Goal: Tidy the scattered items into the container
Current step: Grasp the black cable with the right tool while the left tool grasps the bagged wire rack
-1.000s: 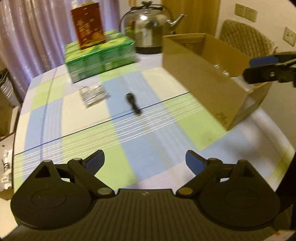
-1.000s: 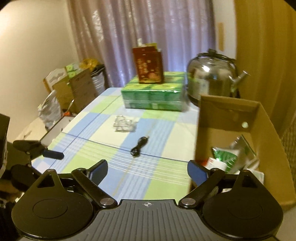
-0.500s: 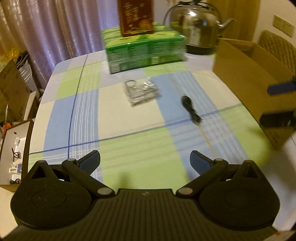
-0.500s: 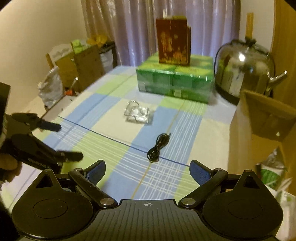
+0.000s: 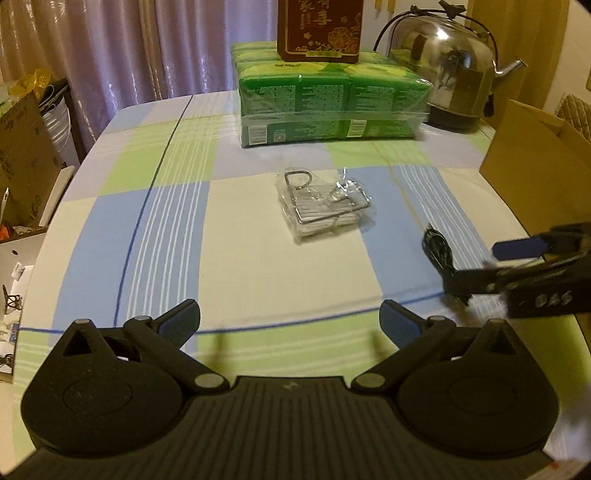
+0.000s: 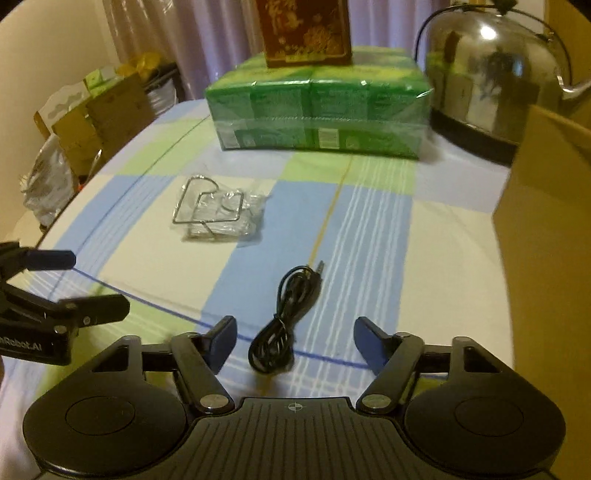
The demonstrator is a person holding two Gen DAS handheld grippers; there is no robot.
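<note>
Cable first: we see a coiled black cable (image 6: pixel 286 314) lying on the checked tablecloth (image 6: pixel 369 229), its near loop between the spread fingers of our right gripper (image 6: pixel 294 343), which holds nothing and touches nothing. From the left wrist view the same cable (image 5: pixel 437 254) lies off to the right, partly hidden behind the right gripper's fingers (image 5: pixel 517 248). Our left gripper (image 5: pixel 290 321) hovers over the cloth with its fingers wide apart and empty; from the right wrist view its fingers (image 6: pixel 51 258) show at the left edge.

Farther up the table we find a clear plastic packet with bent wire pieces (image 5: pixel 324 203), flat on the cloth, well apart from both grippers and left of the cable. The cardboard box (image 5: pixel 532 162) stands at the right edge of the table; from these views we cannot see inside it. At the far end sits a shrink-wrapped green pack (image 5: pixel 328 99) with a dark red carton (image 5: pixel 319 27) upright on top, and just right of it a steel kettle (image 5: pixel 447 62).
</note>
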